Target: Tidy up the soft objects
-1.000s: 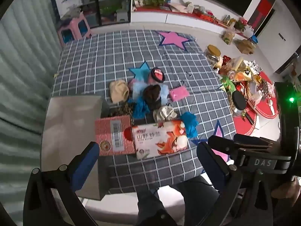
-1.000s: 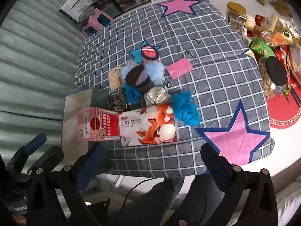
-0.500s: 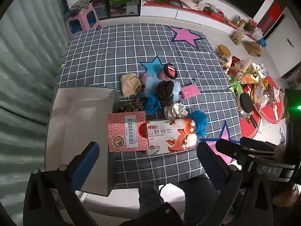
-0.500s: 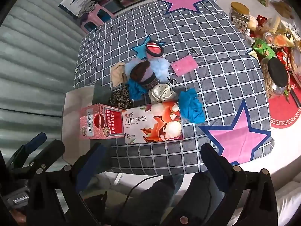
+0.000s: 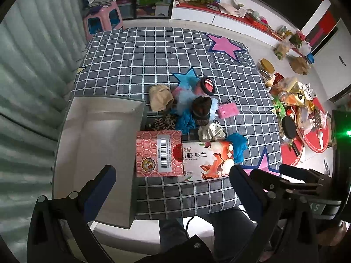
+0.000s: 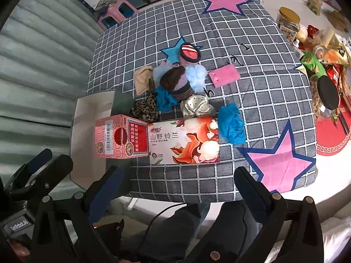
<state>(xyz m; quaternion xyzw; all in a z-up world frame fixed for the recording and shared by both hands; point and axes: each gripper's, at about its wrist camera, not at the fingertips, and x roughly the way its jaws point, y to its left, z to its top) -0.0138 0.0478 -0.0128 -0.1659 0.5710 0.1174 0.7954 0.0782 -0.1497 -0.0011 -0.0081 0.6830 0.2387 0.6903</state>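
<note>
Evidently nothing is sorted — your left claw (image 5: 171,176) and right claw (image 6: 178,180) hang released, soft pile (image 6: 175,83) untouched, white box (image 5: 96,144) empty.

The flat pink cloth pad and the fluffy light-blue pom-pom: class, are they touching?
Apart. The right wrist view shows a strip of grey checked cloth between the flat pink cloth pad and the fluffy light-blue pom-pom.

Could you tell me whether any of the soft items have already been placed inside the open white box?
No, the white box shows only its bare inside, while the soft items lie piled on the checked cloth beside it.
</note>
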